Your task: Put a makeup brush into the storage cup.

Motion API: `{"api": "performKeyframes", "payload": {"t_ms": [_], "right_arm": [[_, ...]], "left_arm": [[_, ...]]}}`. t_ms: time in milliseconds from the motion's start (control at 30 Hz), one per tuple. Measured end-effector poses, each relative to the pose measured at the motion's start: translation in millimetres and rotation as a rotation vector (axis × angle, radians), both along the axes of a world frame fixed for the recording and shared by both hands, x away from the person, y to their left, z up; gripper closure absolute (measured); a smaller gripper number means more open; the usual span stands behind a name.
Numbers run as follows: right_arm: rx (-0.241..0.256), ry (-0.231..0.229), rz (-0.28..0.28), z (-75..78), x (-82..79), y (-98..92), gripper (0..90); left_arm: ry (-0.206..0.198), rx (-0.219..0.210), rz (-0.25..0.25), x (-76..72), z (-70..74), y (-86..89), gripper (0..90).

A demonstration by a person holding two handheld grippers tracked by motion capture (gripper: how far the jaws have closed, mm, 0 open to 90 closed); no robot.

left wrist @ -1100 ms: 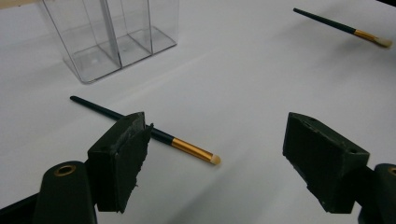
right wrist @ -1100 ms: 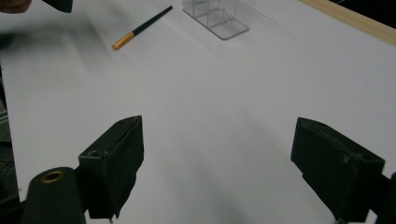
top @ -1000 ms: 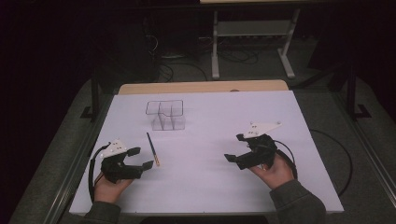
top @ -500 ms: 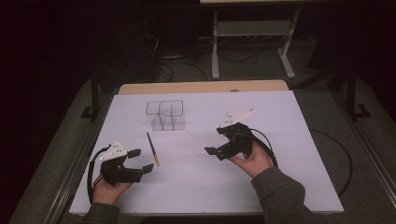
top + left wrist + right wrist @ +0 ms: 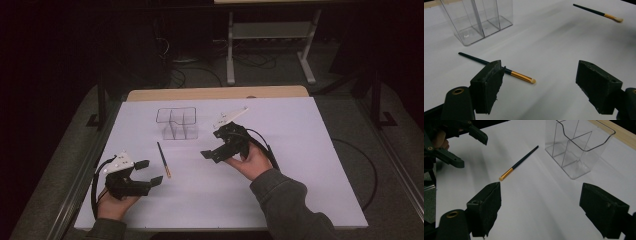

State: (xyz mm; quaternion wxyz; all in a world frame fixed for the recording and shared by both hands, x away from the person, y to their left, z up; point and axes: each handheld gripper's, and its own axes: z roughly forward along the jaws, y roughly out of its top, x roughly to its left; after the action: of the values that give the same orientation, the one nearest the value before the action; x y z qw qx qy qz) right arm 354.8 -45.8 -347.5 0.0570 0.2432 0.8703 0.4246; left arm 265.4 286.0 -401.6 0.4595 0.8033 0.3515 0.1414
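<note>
A thin dark brush (image 5: 163,159) with a gold ferrule lies on the white sheet, just in front of a clear divided organizer (image 5: 177,125). My left gripper (image 5: 149,172) rests open at the near left, its jaws pointing at the brush (image 5: 521,77) with the organizer (image 5: 481,20) beyond. My right gripper (image 5: 212,145) hovers open to the right of the brush, empty. From it I see the brush (image 5: 519,165), the organizer (image 5: 579,147) and the left gripper (image 5: 456,142). A second similar brush (image 5: 599,12) appears far off in the left gripper view.
The white sheet (image 5: 300,175) covers the table, with a wooden strip (image 5: 215,93) along its far edge. Dark floor, cables and a metal stand (image 5: 270,35) lie beyond the table.
My right gripper has travelled left and away from the person, from the right side of the sheet to near the organizer and brush. The left gripper stayed put.
</note>
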Motion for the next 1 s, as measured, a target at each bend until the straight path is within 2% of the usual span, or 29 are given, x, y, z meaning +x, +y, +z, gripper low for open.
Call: {"api": "performKeyframes", "payload": {"t_ms": [300, 533, 600, 700, 733, 767, 833, 900, 1000], "right_arm": [[0.025, 0.019, 0.000, -0.3, 10.8, 12.0, 17.4], [0.014, 0.022, -0.001, -1.8, 18.5, 25.1, 18.1], [0.012, 0.021, 0.002, -2.5, 20.3, 30.6, 18.5], [0.006, 0.030, 0.001, -5.4, 23.6, 39.6, 19.2], [0.003, 0.035, -0.001, -6.5, 24.4, 43.0, 19.6], [0.000, 0.037, -0.002, -7.2, 25.0, 45.7, 20.0], [-0.009, 0.033, 0.010, -9.1, 27.2, 57.4, 21.3], [-0.016, 0.022, 0.013, -9.7, 28.2, 59.9, 22.0], [-0.021, 0.034, 0.008, -10.1, 28.8, 72.6, 23.7]], "left_arm": [[-0.010, -0.006, 0.003, -1.7, 1.0, 3.1, 20.7], [-0.013, 0.005, -0.002, -1.8, 1.2, 4.5, 20.7], [-0.015, 0.012, -0.005, -1.8, 1.7, 5.8, 20.7], [-0.013, -0.007, 0.006, -2.9, 1.2, 5.4, 20.7], [-0.012, 0.007, 0.002, -2.8, 1.9, 6.4, 20.6], [-0.015, -0.010, 0.008, -3.1, 1.5, 5.9, 20.7], [-0.016, 0.007, 0.004, -3.1, 2.1, 7.9, 20.7], [-0.014, -0.003, 0.010, -3.3, 1.6, 7.8, 20.7], [-0.017, -0.006, 0.011, -3.3, 1.0, 8.4, 20.6]]}}
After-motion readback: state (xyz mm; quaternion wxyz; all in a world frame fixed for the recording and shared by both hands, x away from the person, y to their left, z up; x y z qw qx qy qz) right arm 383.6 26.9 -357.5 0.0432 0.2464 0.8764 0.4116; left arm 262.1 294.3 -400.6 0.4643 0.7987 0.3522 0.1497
